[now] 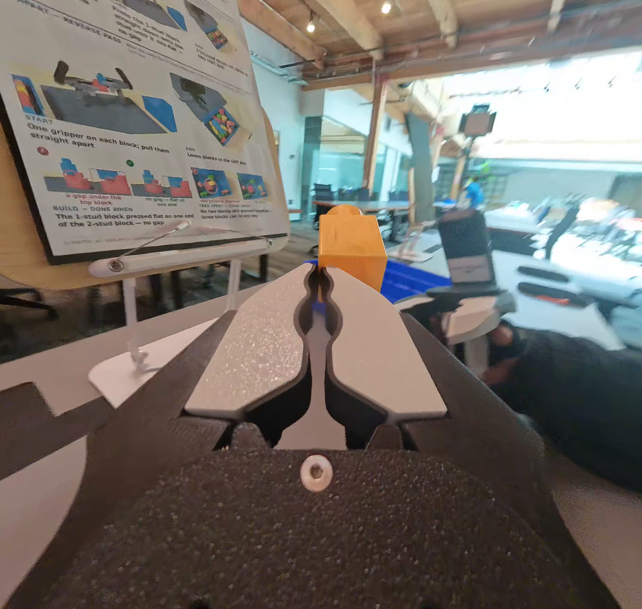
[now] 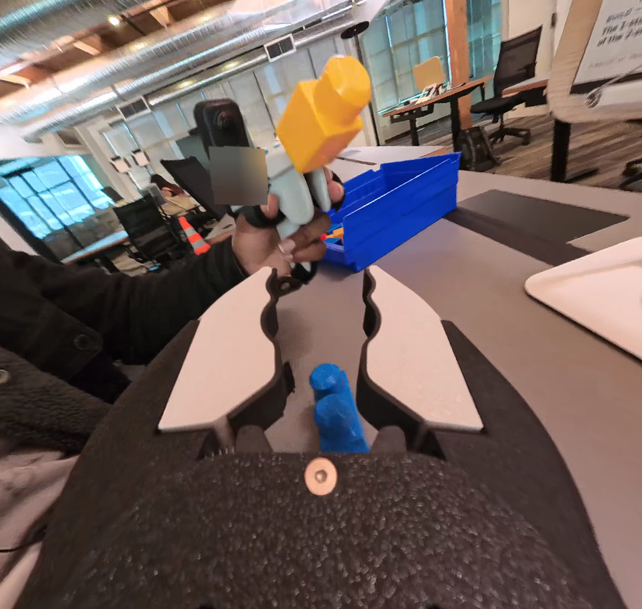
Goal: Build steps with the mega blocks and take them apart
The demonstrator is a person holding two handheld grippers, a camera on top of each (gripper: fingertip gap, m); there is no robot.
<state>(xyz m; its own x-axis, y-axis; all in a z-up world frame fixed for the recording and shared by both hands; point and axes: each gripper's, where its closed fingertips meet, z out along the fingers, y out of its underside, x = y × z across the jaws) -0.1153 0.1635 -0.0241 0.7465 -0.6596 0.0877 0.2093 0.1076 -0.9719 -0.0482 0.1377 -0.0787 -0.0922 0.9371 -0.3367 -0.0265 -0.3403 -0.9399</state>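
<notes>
Orange plastic one-stud block sits pinched by its lower edge at the tips of the closed left gripper, held aloft. The right gripper gapes empty; a blue two-stud block lies between its fingers. Such a shallow pinch could let the block twist or drop.

Orange block, blue block, blue bin — table seemingly grey.
</notes>
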